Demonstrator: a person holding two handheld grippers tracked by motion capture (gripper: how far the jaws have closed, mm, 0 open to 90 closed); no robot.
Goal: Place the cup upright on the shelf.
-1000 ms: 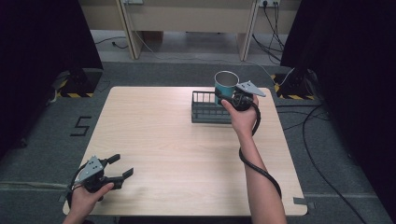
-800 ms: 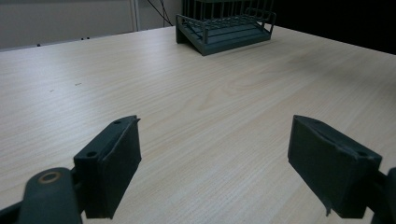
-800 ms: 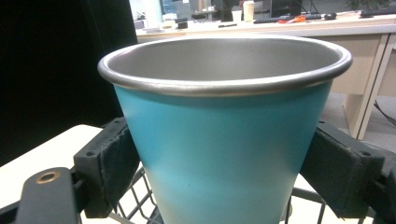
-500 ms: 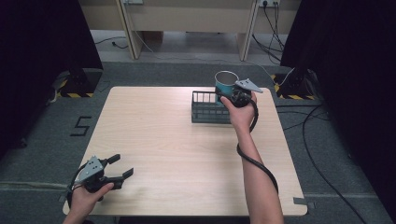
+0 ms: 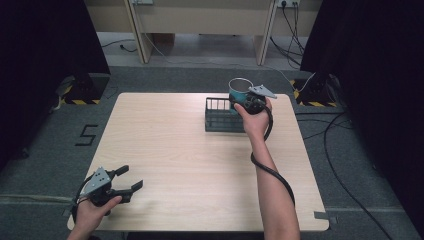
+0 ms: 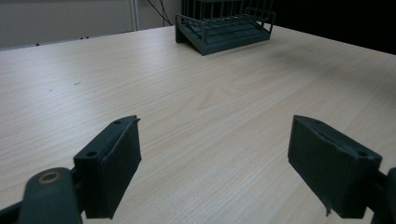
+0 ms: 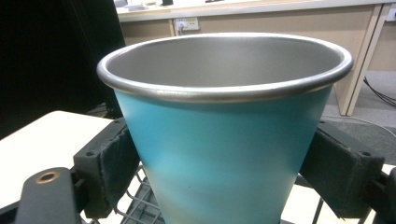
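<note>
A teal metal cup (image 5: 239, 89) (image 7: 224, 135) with a silver rim stays upright in my right gripper (image 5: 245, 100) (image 7: 224, 172), whose jaws press on both its sides. It hangs over the right end of a dark wire rack (image 5: 220, 115) (image 7: 140, 205) at the table's far side. My left gripper (image 5: 127, 182) (image 6: 215, 172) rests open near the table's front left corner, nothing between its jaws. The left gripper view has the rack (image 6: 224, 28) far ahead across the bare wood.
The light wooden table (image 5: 175, 150) stands on grey carpet. Cables (image 5: 345, 150) trail on the floor at right. Black curtains flank both sides, and desk legs (image 5: 140, 30) stand behind the table.
The right gripper with the cup has drifted slightly toward the rack's right end. The left gripper has not moved.
</note>
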